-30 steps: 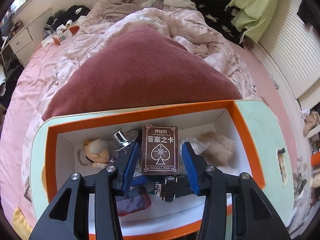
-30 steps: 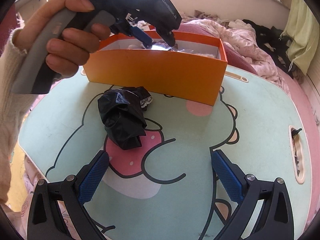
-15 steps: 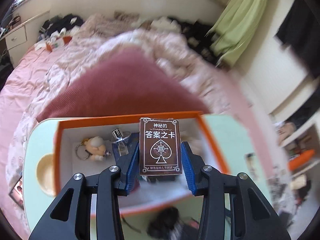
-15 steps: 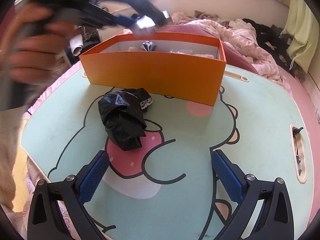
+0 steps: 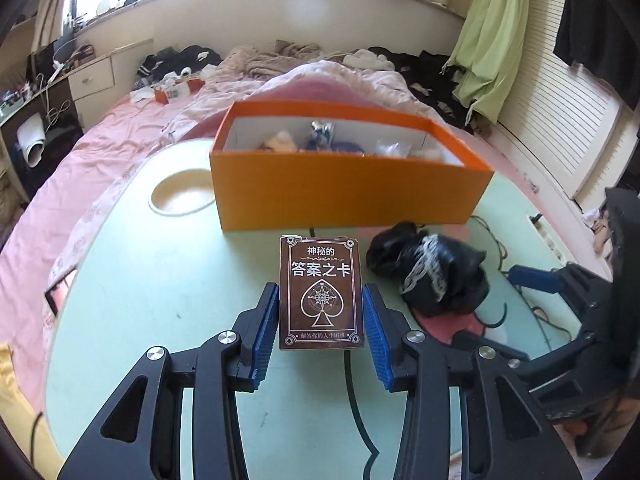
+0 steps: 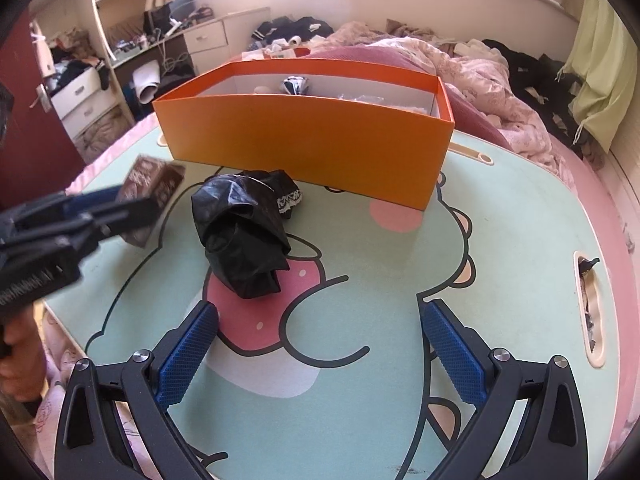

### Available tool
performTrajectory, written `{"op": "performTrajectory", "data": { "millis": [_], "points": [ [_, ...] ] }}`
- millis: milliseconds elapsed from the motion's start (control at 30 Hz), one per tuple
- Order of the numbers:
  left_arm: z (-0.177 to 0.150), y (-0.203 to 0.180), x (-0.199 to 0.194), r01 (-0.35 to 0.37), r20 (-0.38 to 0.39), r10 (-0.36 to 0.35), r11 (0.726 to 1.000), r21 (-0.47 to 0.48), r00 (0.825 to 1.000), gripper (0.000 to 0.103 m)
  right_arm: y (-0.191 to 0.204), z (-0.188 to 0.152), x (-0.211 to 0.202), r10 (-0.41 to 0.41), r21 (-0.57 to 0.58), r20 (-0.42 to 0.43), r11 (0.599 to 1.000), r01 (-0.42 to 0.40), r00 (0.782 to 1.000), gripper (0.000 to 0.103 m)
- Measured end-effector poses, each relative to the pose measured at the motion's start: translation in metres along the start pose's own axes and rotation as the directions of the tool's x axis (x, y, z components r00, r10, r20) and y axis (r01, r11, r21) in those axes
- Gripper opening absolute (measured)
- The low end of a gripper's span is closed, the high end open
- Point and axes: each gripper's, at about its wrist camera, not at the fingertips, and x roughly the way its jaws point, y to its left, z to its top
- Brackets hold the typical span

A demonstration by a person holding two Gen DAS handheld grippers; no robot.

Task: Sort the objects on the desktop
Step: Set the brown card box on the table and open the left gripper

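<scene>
Left gripper (image 5: 322, 322) is clamped on the brown card box (image 5: 322, 294), blue pads against both long sides, box face-up toward the camera with white Chinese print and a spade emblem. Its jaws have just been closing, box between them. The card box sits in the air over the mint-green cartoon table (image 5: 160, 280), in front of the orange box (image 5: 352, 192), outside it. In the right wrist view the same card box (image 6: 154, 186) shows at the left edge, motion-blurred, held in the left gripper's dark fingers, above the table's left part and just left of the black plastic bag (image 6: 244, 236). The bag lies crumpled on the table, in front of the orange box (image 6: 312, 136) and close to its front wall; a bit of white lace shows at the bag's far side. The orange box is open-topped, white inside, with small items in it, too small to identify. Right gripper (image 6: 320, 356) hangs over the near part of the table, jaws wide apart, nothing between them, bag beyond the tips. Messy bed (image 5: 320, 76) behind the table.
</scene>
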Motion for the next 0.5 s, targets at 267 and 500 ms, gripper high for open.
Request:
{"op": "performTrajectory", "data": {
  "millis": [267,500],
  "points": [
    [-0.022,0.003,-0.032,0.003,0.156,0.001,1.000,-0.027,0.988,0.082,-0.004,-0.001,-0.001,0.003,0.018,0.007,1.000,-0.003,1.000,0.102],
    [-0.044,-0.001,-0.036,-0.061,0.171,0.052,0.997,0.049,0.984,0.082,-0.020,0.008,-0.034,0.074,0.074,0.102,0.994,-0.082,0.992,0.102]
  ]
}}
